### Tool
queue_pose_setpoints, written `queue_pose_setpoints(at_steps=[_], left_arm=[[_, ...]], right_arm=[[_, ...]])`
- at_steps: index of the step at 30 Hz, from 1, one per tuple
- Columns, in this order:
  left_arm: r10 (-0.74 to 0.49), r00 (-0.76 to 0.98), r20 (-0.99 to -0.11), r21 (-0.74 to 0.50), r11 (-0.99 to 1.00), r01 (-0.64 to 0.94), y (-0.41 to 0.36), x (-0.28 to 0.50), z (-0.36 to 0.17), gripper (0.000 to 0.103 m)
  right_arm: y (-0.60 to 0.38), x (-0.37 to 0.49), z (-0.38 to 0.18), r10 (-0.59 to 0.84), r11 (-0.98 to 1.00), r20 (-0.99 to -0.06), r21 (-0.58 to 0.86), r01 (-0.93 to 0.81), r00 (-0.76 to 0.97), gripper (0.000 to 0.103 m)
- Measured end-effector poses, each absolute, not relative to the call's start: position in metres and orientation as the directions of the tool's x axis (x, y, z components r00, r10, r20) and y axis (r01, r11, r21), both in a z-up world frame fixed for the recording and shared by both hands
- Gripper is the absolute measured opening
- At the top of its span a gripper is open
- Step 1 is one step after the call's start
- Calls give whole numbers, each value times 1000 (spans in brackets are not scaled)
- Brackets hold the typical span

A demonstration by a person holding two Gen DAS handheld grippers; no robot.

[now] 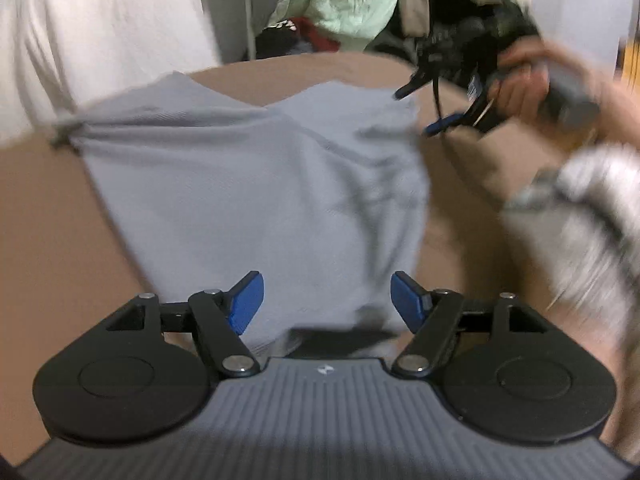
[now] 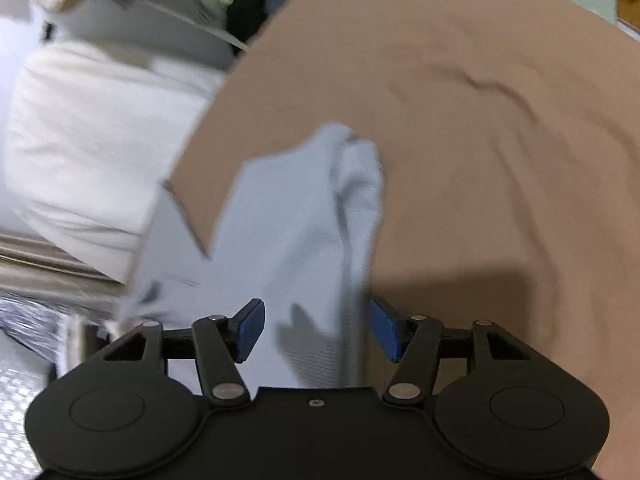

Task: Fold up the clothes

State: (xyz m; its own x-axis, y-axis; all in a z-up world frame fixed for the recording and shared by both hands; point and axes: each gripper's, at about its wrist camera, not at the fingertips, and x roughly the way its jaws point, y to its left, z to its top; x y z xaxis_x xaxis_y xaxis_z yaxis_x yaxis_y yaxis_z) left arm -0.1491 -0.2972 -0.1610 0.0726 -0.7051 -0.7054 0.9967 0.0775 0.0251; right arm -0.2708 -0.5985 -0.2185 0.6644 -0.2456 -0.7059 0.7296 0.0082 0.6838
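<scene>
The light grey knitted garment (image 1: 256,200) lies spread on a brown cloth-covered surface (image 1: 48,216), which looks like a bed, and it reaches from the far edge down to the left claw (image 1: 327,300). This left claw points forward and a little downward over the near edge of the garment; its two blue-padded fingers (image 1: 246,302) stand wide apart and the cloth passes between them without being pinched. In the left wrist view, the right claw (image 1: 416,112) appears blurred at the far right corner of the garment, held by the person's bare hand (image 1: 520,84), and its fingers are also apart. In the right wrist view the right claw (image 2: 318,330) looks down along a hanging fold of the same grey garment (image 2: 304,216), which falls between its open fingers. A white pillow (image 2: 92,136) lies beside the brown surface.
</scene>
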Motion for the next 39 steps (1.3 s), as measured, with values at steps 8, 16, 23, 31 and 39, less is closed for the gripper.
queue_pose_setpoints(at_steps=[8,16,23,31,39], left_arm=[[-637,229,-736,249,61,967,-272,-161,-188,71],[-644,193,-740,24,261,965,-266,-120,-187,5],[-615,117,-780,-111,320,941,-240,-107,-188,5],[-666,-61,-743,-394,362,845,-229,-71,-176,46],[-735,-111,-669,-547,386,743,-237,-43,-185,49]], right_arm=[[-603,-275,-233,-204,-40,-686,718,694,698,64],[-616,-257,-238,-206,87,-682,702,707,702,65],[-613,-242,-224,-298,230,-726,576,785,620,19],[-622,-271,-230,-281,81,-661,706,704,696,41],[-632,-257,-243,-239,37,-616,767,641,751,58]])
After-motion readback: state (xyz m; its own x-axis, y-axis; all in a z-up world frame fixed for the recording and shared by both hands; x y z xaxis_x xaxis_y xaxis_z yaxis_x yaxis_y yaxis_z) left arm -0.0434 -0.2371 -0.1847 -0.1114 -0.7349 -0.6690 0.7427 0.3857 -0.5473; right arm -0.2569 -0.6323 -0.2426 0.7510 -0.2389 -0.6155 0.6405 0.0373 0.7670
